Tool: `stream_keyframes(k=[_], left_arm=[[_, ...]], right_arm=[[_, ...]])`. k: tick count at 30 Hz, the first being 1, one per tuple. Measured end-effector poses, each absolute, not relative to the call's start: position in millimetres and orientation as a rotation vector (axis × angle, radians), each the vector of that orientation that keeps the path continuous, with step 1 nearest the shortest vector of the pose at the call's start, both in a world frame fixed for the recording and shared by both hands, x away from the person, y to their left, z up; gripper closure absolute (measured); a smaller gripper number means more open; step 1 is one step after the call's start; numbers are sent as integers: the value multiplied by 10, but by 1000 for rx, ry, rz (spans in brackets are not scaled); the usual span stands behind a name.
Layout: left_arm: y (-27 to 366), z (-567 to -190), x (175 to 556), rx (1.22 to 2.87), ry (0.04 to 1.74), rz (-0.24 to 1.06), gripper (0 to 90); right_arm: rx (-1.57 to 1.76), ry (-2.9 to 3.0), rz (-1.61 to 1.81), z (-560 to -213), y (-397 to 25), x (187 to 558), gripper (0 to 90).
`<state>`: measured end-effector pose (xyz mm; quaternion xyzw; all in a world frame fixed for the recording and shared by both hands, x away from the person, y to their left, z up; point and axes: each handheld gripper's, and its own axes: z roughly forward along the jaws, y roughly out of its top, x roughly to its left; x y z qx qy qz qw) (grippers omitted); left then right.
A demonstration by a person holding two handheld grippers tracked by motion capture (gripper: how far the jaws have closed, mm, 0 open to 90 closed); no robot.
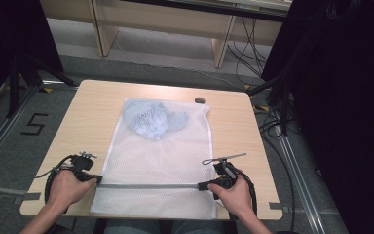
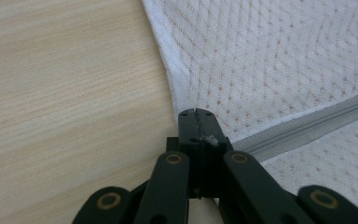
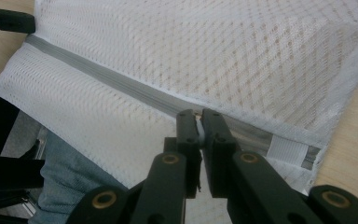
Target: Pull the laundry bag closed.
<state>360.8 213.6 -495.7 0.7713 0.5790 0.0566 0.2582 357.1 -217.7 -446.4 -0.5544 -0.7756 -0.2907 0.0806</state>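
Note:
A white mesh bag (image 1: 160, 156) lies flat on the wooden table (image 1: 87, 112), with a pale blue garment (image 1: 151, 119) inside its far end. A grey zipper (image 1: 146, 185) runs across the bag near the front edge. My left gripper (image 1: 97, 179) is shut on the bag's left edge, at the zipper's end (image 2: 196, 112). The right gripper (image 1: 200, 185) pinches a small pale piece on the zipper (image 3: 98, 74) near its right end, jaws nearly closed (image 3: 199, 114). A white fabric tab (image 3: 286, 151) sits just beyond it.
A small dark object (image 1: 199, 100) lies on the table by the bag's far right corner. The bag's front edge overhangs the table above the person's jeans (image 3: 60, 186). Black stands and cables (image 1: 272, 112) flank the table.

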Motion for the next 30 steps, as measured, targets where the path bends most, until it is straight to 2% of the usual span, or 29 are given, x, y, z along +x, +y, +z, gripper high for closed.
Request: stream_keyframes(k=[30], left_arm=[[2153, -4949, 3609, 2114, 1554, 142, 899]], right_arm=[[-1653, -2331, -858, -4493, -2337, 3612, 869]])
